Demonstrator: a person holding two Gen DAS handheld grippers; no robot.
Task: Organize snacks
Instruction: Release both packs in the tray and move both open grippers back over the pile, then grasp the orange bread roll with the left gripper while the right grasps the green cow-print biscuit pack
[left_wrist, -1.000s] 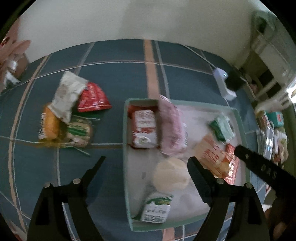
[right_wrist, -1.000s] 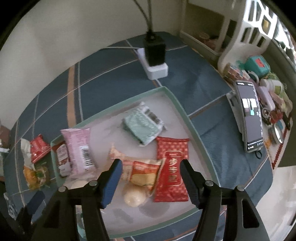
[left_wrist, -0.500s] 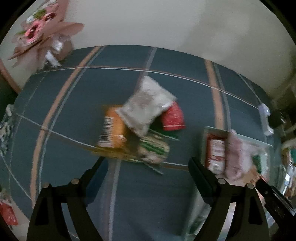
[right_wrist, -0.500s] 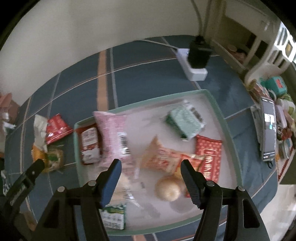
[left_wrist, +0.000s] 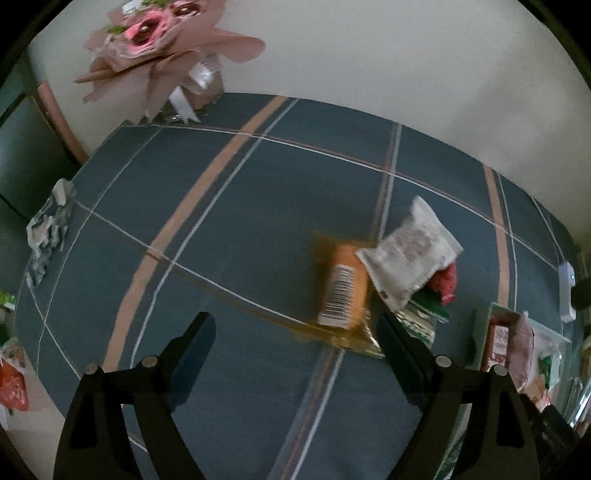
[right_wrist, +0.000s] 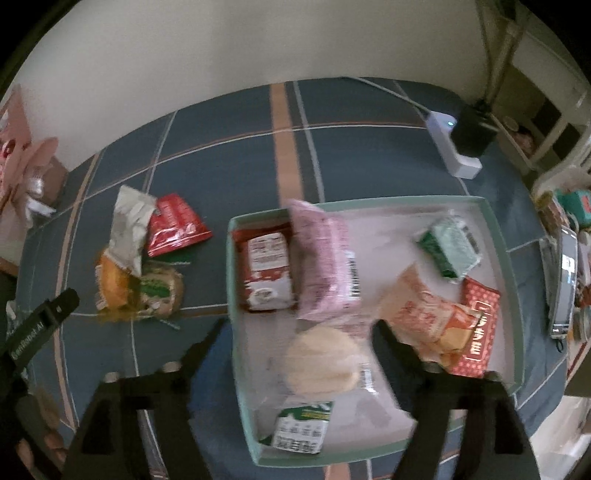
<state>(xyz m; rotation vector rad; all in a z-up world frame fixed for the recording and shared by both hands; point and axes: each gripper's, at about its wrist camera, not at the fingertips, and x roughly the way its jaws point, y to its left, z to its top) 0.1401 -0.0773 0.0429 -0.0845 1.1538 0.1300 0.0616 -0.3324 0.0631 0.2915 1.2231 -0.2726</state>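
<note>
A pale green tray (right_wrist: 500, 236) holds several snack packs: a pink pack (right_wrist: 325, 254), a red-and-white pack (right_wrist: 266, 269), a round pale bun (right_wrist: 323, 360), an orange pack (right_wrist: 424, 317), a red pack (right_wrist: 480, 332) and a green pack (right_wrist: 450, 247). Left of the tray lies a loose pile: a white pack (left_wrist: 410, 254), an orange pack (left_wrist: 343, 291), a red pack (right_wrist: 173, 225) and a green-labelled pack (right_wrist: 159, 291). My left gripper (left_wrist: 295, 339) is open and empty, just short of the pile. My right gripper (right_wrist: 295, 343) is open and empty above the tray's near part.
A blue plaid cloth (left_wrist: 221, 206) covers the table. A pink bouquet (left_wrist: 162, 44) stands at the far left corner. A white power strip with a black plug (right_wrist: 461, 140) lies behind the tray. A phone (right_wrist: 563, 280) and small clutter lie to the right of the tray.
My left gripper has swung left from over the tray to face the loose pile. My right gripper has moved left across the tray. Both stay open.
</note>
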